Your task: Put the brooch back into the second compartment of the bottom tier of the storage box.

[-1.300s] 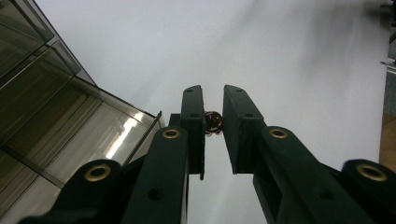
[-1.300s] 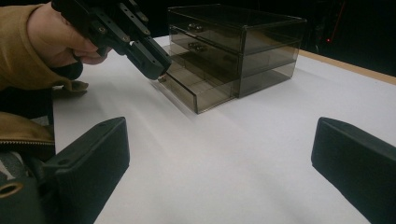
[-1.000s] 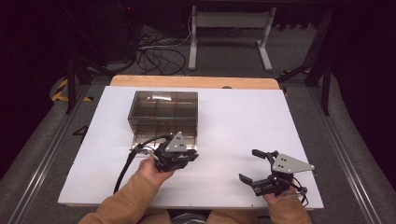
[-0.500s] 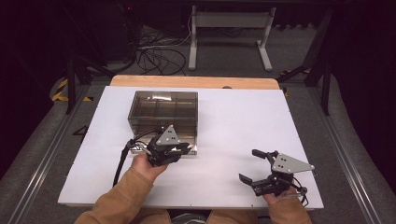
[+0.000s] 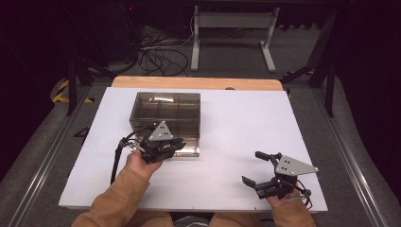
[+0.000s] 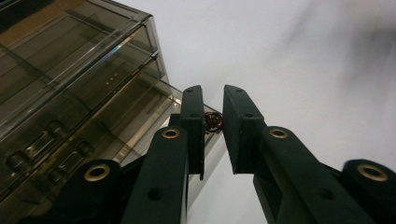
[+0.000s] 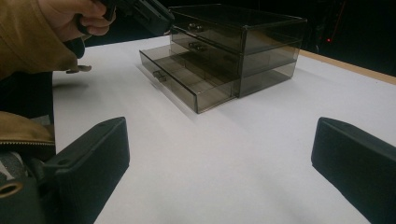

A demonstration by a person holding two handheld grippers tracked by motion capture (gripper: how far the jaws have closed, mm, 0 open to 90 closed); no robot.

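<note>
A smoky, see-through plastic drawer box (image 5: 166, 113) stands on the white counter (image 5: 246, 123), left of its middle and toward the far edge. The walls are tinted brown-grey and clear enough that the inner dividers show through from above. In the right gripper view the box (image 7: 243, 37) has stacked drawers with small knob handles on their fronts, and the bottom drawer (image 7: 187, 81) is pulled out toward the near edge of the counter, its thin walls and shallow tray open to the air.

The left gripper (image 5: 176, 143) is held by the person's left hand (image 5: 139, 163) at the near side of the box, over the pulled-out drawer. In the left gripper view the fingers (image 6: 194, 121) stand close together with a narrow gap, and a small copper-brown object (image 6: 213, 122) sits between their tips, just past the drawer's clear corner (image 6: 175, 95); what the object is cannot be told, and whether the pads actually press it is not clear.

The right gripper (image 5: 253, 168) rests near the counter's near right corner, well apart from the box, held by the right hand (image 5: 283, 201). Its fingers (image 7: 93, 149) are spread wide with nothing between them but bare white counter.
</note>
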